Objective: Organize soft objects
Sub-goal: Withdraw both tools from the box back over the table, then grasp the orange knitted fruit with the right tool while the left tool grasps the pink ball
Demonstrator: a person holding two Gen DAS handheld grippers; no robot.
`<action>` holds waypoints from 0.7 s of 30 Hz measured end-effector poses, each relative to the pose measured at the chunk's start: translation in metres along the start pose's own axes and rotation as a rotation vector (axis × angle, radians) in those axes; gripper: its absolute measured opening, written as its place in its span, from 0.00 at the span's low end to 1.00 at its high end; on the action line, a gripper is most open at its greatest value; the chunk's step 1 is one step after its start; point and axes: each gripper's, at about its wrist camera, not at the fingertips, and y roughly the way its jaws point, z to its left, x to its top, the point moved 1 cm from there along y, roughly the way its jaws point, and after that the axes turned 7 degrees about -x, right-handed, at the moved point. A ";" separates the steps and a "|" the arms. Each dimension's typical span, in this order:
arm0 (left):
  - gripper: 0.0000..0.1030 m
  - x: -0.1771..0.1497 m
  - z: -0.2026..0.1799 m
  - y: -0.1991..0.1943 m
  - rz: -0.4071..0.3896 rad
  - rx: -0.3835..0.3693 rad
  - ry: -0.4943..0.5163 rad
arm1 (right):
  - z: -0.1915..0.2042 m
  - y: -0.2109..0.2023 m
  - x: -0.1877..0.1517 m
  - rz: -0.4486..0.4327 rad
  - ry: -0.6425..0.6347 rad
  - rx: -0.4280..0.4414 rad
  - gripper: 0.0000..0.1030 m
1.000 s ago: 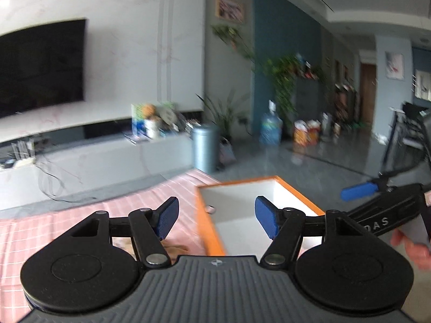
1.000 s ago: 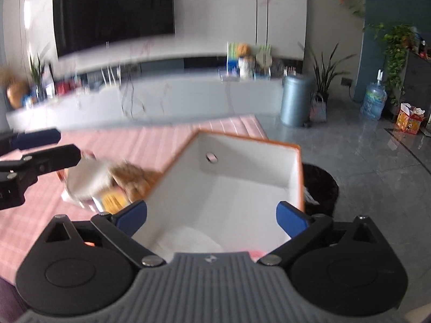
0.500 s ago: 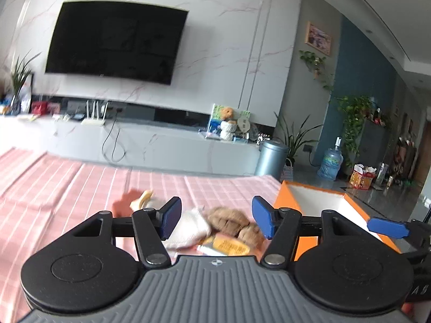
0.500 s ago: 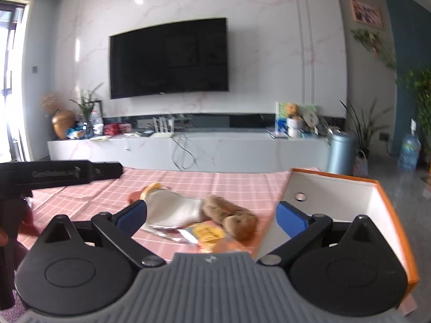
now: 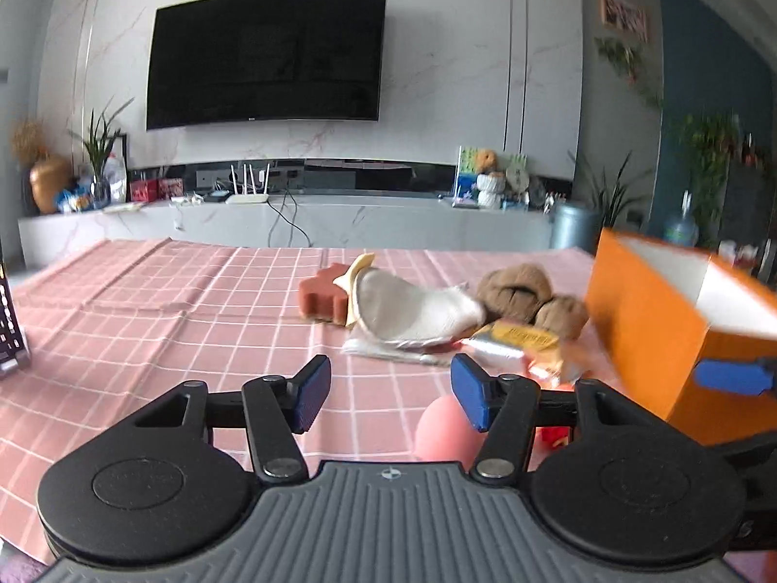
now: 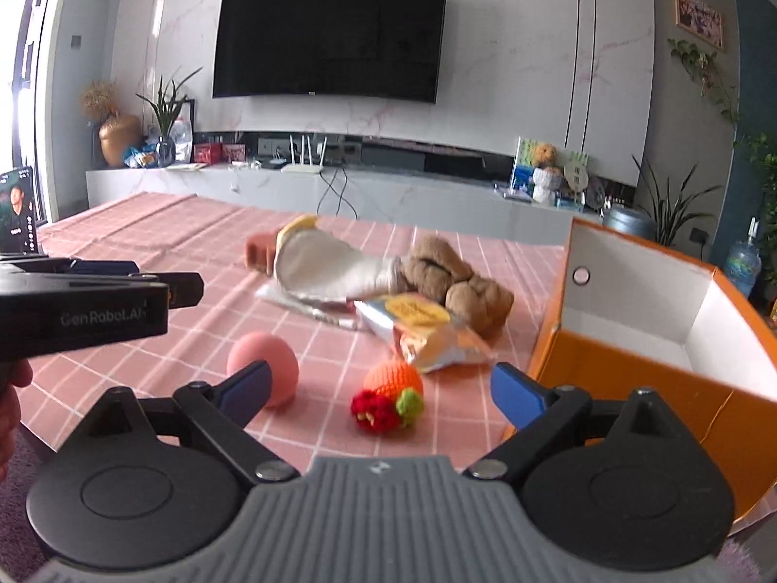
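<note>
Orange box blocks 3 o'clock; soft-item pile at 12; bare pink tablecloth open toward 10.

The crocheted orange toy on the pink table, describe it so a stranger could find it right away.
Start at the orange box on the pink checked tablecloth. Just left of its near corner lies the crocheted orange toy, in front of the snack packet. It alone is knitted, with red and green tufts, unlike the smooth pink ball.
</note>
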 end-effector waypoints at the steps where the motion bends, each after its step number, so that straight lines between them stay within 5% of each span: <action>1: 0.66 -0.006 0.002 0.000 0.005 0.007 0.013 | 0.001 0.003 -0.001 0.008 -0.002 0.001 0.87; 7: 0.66 -0.021 0.003 0.011 0.053 0.061 0.019 | 0.002 0.017 -0.009 0.029 0.026 0.002 0.76; 21: 0.71 -0.035 -0.005 0.030 0.043 0.024 0.061 | -0.008 0.050 -0.017 0.094 0.115 -0.013 0.65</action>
